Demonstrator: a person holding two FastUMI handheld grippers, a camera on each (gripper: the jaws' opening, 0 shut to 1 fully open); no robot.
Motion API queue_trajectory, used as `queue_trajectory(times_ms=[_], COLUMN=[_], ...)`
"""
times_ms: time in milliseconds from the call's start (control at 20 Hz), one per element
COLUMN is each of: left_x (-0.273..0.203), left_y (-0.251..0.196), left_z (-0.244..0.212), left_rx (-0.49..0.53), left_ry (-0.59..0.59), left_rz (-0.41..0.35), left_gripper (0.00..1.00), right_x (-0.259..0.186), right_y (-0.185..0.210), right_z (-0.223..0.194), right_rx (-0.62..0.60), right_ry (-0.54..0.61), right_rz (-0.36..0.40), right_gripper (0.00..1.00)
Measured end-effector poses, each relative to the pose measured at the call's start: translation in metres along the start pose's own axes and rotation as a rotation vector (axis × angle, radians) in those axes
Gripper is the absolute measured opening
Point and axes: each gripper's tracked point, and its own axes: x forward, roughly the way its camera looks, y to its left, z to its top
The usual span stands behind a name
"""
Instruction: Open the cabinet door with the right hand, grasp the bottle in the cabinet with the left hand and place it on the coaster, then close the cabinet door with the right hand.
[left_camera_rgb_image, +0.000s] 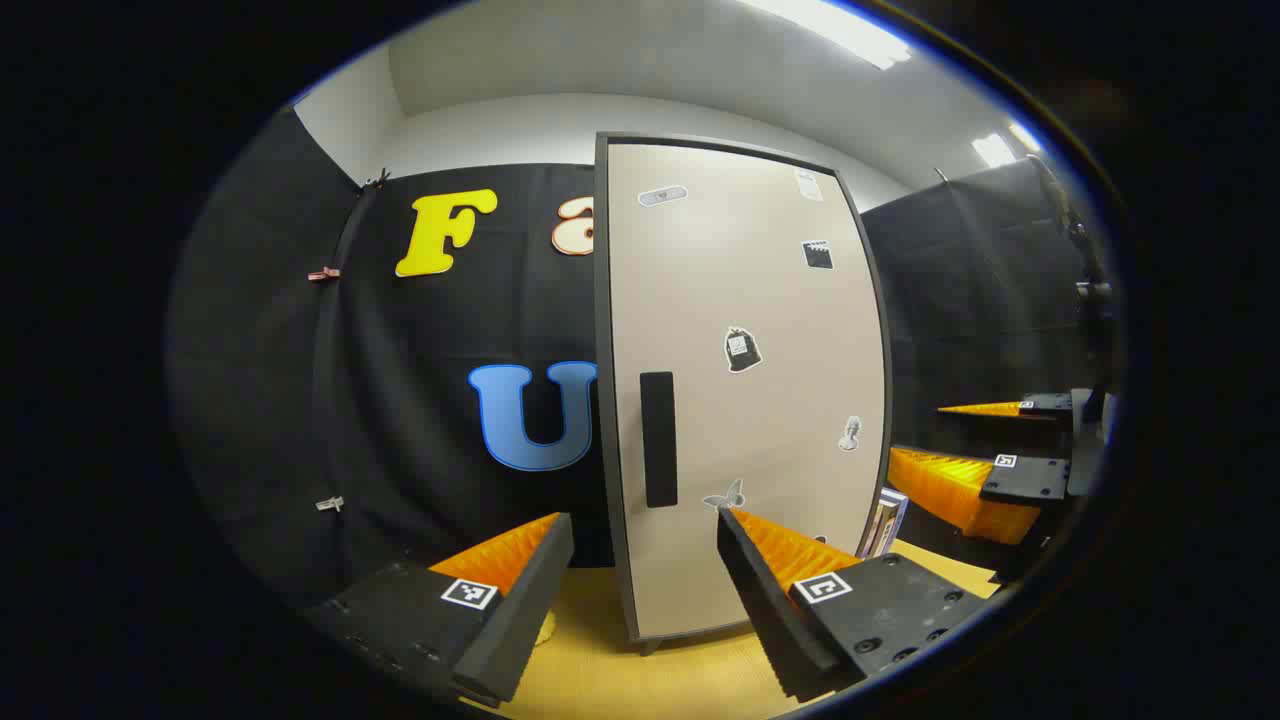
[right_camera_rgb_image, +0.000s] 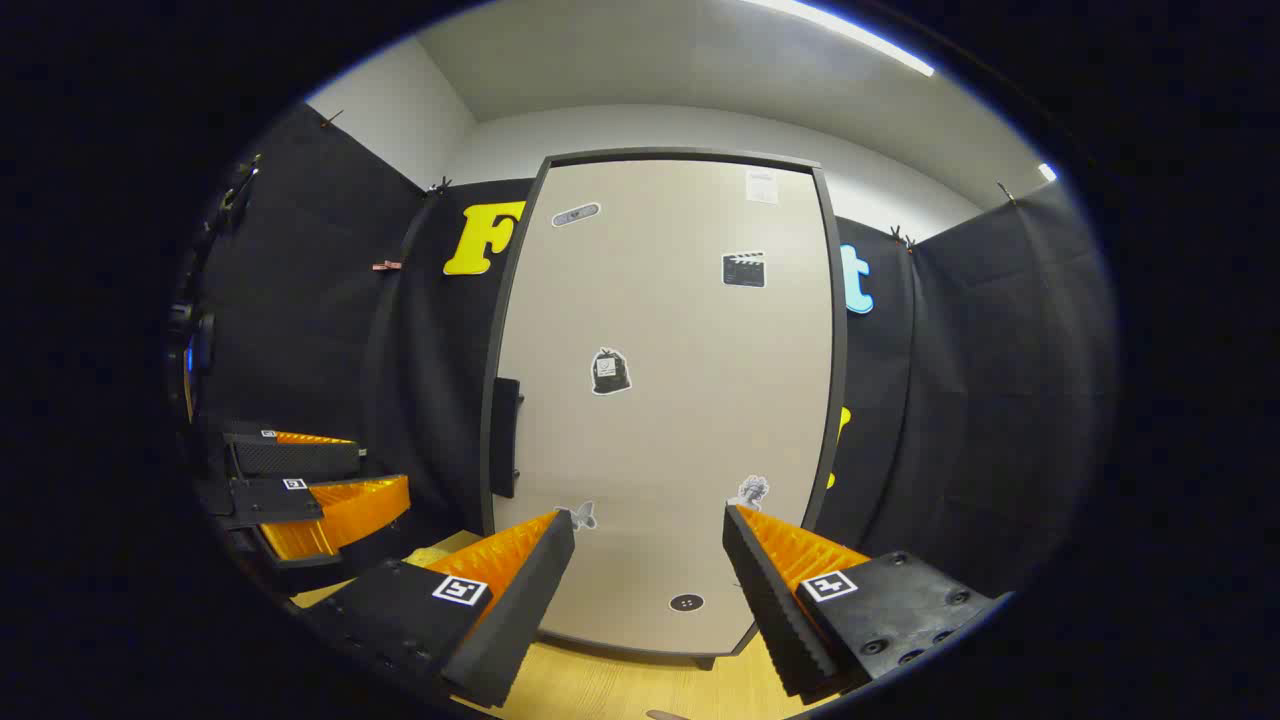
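Cabinet door (right_camera_rgb_image: 665, 400): tall, pale, dark-edged panel, shut, standing upright on the wooden counter (right_camera_rgb_image: 600, 690). Several small stickers are scattered over its face.

Door handle (right_camera_rgb_image: 504, 437): dark vertical bar at the panel's left edge, about mid-height. In the right gripper view it lies above and just left of the right claw's left fingertip, apart from it. In the left gripper view the handle (left_camera_rgb_image: 658, 439) sits between and above the left claw's two fingers.

Right claw (right_camera_rgb_image: 648, 525): spread wide, nothing between its fingers, pointed at the lower part of the door and not touching it. From the left gripper view it appears off to the right (left_camera_rgb_image: 915, 430), beside the cabinet's right edge, fingers parted.

Left claw (left_camera_rgb_image: 645, 525): spread wide, holding nothing, facing the door's lower left part and clear of it. From the right gripper view it appears low at the left (right_camera_rgb_image: 380, 460), fingers parted, well left of the door.

Boxed item (left_camera_rgb_image: 886, 520): upright, just right of the cabinet's base; kind cannot be told.
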Motion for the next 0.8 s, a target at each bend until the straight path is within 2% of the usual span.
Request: queue_trajectory(times_ms=[50, 500, 800], left_x=[0.001, 0.000, -0.002], left_y=[0.000, 0.001, 0.006], left_z=[-0.001, -0.002, -0.004], left_rx=[-0.002, -0.003, 0.000], left_ry=[0.001, -0.001, 0.002], left_rz=[0.003, 0.006, 0.009], left_gripper=[0.92, 0.92, 0.92], right_x=[0.002, 0.004, 0.004], right_y=[0.000, 0.001, 0.009], right_z=[-0.001, -0.004, 0.000], right_rx=[0.013, -0.035, -0.025], right_ry=[0.007, 0.014, 0.002], right_rz=[0.003, 0.017, 0.042], right_gripper=[0.98, 0.97, 0.98])
